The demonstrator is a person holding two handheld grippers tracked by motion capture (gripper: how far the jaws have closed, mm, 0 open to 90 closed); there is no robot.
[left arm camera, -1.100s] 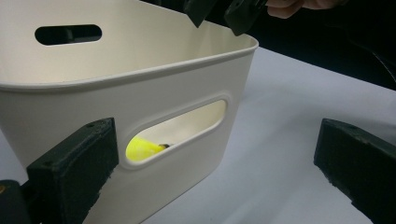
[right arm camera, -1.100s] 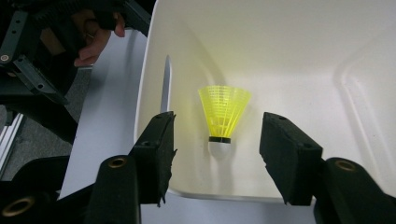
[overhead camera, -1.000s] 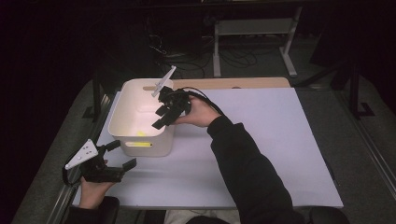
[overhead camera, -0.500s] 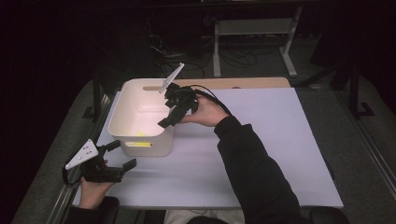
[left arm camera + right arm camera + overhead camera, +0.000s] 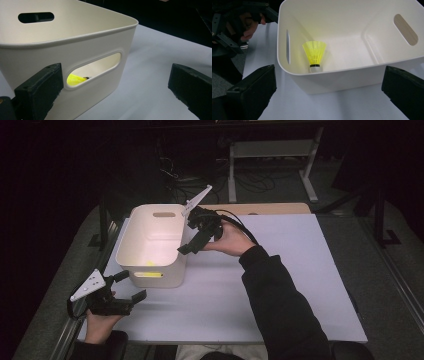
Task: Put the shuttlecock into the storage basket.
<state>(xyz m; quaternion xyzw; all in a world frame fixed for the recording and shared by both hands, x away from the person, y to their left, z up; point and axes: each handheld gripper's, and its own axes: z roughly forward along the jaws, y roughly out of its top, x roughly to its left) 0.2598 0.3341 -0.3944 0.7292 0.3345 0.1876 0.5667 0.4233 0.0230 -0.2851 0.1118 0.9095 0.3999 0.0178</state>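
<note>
A yellow plastic shuttlecock with a white cork and a black band [image 5: 315, 56] stands inside the cream plastic bin with slotted handles [image 5: 131, 251], close to the bin's near wall and just behind the handle slot there, which puts it at about 7 o'clock within the bin in the high view. It stands upright on its cork: its long axis is vertical, the cork points down at the bin floor and the flared skirt opens upward. In the right gripper view the shuttlecock lies ahead of the jaws, between their lines and towards 11 o'clock, beyond the bin's rim and well clear of both. The right gripper [image 5: 197, 234], at 3 o'clock of the bin and beside its right rim, has just been opening its jaws; they stand spread wide with nothing between them. The left gripper [image 5: 125, 286] hangs over the white worktop [image 5: 300, 270] at 7 o'clock of the bin, its jaws also spread and empty. In the left gripper view the yellow skirt shows through the handle slot, just beside the left-hand jaw at roughly 10 o'clock.
</note>
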